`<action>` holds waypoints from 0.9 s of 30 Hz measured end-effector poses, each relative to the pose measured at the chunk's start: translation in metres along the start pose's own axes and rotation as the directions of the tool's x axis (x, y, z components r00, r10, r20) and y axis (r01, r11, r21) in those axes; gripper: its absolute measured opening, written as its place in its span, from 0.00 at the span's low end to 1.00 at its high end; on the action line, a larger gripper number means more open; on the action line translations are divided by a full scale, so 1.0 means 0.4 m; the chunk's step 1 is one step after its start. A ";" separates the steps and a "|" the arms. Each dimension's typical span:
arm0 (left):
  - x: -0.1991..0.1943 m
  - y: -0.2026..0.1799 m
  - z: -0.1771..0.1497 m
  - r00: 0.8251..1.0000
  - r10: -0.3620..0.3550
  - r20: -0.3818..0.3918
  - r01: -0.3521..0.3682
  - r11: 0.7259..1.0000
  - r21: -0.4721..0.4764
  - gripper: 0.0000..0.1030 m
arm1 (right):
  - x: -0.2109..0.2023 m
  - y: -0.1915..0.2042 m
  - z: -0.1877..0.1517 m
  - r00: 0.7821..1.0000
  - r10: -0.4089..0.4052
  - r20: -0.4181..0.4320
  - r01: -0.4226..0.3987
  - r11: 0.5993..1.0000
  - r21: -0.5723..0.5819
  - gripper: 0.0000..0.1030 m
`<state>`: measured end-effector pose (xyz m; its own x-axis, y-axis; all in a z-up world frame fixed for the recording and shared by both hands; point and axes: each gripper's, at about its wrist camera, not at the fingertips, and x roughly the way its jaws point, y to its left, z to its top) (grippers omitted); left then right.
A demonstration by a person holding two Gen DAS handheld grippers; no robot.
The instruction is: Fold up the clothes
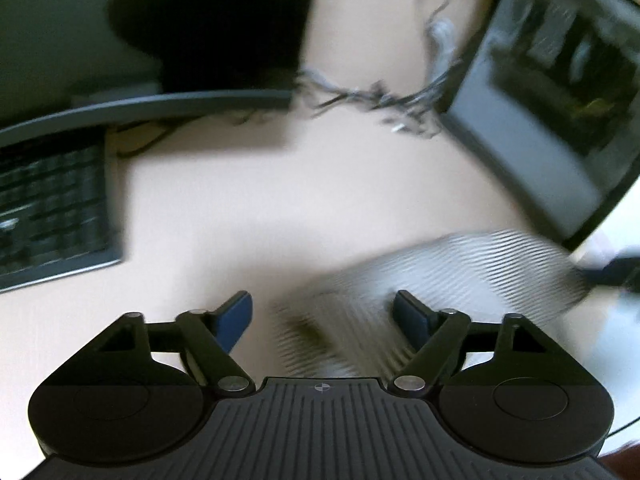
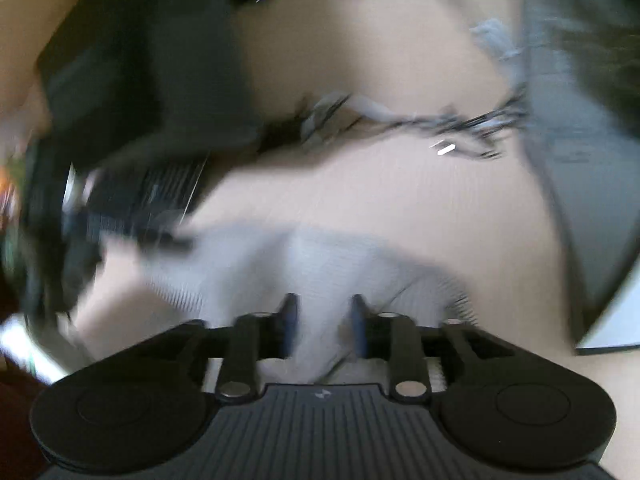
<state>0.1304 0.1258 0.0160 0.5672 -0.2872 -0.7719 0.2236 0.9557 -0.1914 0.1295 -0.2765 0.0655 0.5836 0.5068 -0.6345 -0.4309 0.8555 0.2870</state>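
Left hand-held gripper (image 1: 323,316) hangs wide open above the table (image 1: 248,208), gripping nothing; the striped garment (image 1: 440,276) lies at its 1 o'clock. Right hand-held gripper (image 2: 325,326) (badly blurred) has its fingers narrowed around a fold of that garment (image 2: 304,264).

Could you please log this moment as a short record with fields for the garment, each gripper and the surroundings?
garment: striped cloth, lying rumpled on the beige desk
left gripper: open, fingers apart above the cloth's edge
right gripper: fingers partly closed with cloth between them; grip unclear from blur
surroundings: keyboard, tangled cables
image quality: heavy motion blur
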 end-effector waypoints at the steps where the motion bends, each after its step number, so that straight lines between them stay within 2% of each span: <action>1: -0.001 0.014 -0.005 1.000 0.014 -0.010 -0.014 1.000 -0.016 0.87 | -0.010 -0.031 0.013 1.000 -0.017 0.023 0.015 0.998 0.054 0.45; 3: -0.010 0.036 -0.007 1.000 -0.008 -0.015 0.007 0.998 -0.070 0.86 | -0.010 -0.086 0.025 0.998 -0.048 0.040 0.041 0.986 0.163 0.48; 5: -0.013 0.047 -0.003 0.996 -0.084 -0.024 0.080 0.987 -0.141 0.87 | 0.009 -0.118 0.015 0.999 -0.032 0.027 0.025 0.970 0.244 0.49; 7: -0.001 0.048 0.000 0.980 -0.194 -0.041 0.181 0.960 -0.215 0.92 | 0.050 -0.124 -0.007 1.000 0.008 -0.020 -0.002 0.956 0.293 0.53; 9: 0.011 0.049 0.002 0.952 -0.302 -0.049 0.276 0.917 -0.290 0.92 | 0.105 -0.113 -0.033 0.996 0.024 -0.089 0.004 0.954 0.301 0.53; 10: 0.025 0.044 0.001 0.947 -0.314 -0.070 0.279 0.910 -0.306 0.92 | 0.131 -0.108 -0.045 0.992 0.029 -0.122 0.009 0.953 0.302 0.53; 13: 0.073 0.031 -0.013 0.941 -0.310 -0.139 0.253 0.912 -0.323 0.92 | 0.184 -0.100 -0.070 0.981 0.064 -0.183 -0.003 0.949 0.316 0.53; 15: 0.097 0.025 -0.021 0.936 -0.313 -0.159 0.248 0.910 -0.332 0.89 | 0.199 -0.092 -0.069 0.979 0.067 -0.190 -0.011 0.959 0.284 0.46; 17: 0.107 0.018 -0.020 0.941 -0.308 -0.140 0.251 0.913 -0.323 0.79 | 0.214 -0.084 -0.068 0.978 0.071 -0.197 -0.019 0.967 0.253 0.41; 18: 0.116 0.015 -0.013 0.940 -0.315 -0.129 0.259 0.909 -0.327 0.68 | 0.222 -0.080 -0.067 0.977 0.072 -0.201 -0.023 0.971 0.237 0.40; 19: 0.126 0.013 -0.005 0.939 -0.323 -0.119 0.269 0.904 -0.333 0.63 | 0.234 -0.081 -0.060 0.976 0.078 -0.202 -0.029 0.972 0.234 0.39; 21: 0.143 0.015 0.015 0.944 -0.315 -0.098 0.268 0.906 -0.327 0.62 | 0.262 -0.088 -0.038 0.976 0.088 -0.201 -0.041 0.972 0.231 0.38; 24: 0.175 0.011 0.053 0.961 -0.268 -0.068 0.235 0.922 -0.309 0.59 | 0.318 -0.102 0.007 0.980 0.077 -0.185 -0.038 0.978 0.206 0.38; 27: 0.207 0.022 0.098 0.970 -0.239 -0.036 0.215 0.922 -0.322 0.57 | 0.369 -0.130 0.054 0.985 0.074 -0.157 -0.041 0.978 0.205 0.38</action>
<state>0.2103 0.1081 -0.0257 0.4683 -0.5050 -0.7250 0.0732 0.8399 -0.5378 0.2528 -0.2440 -0.0277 0.4348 0.5460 -0.7161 -0.3046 0.8375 0.4537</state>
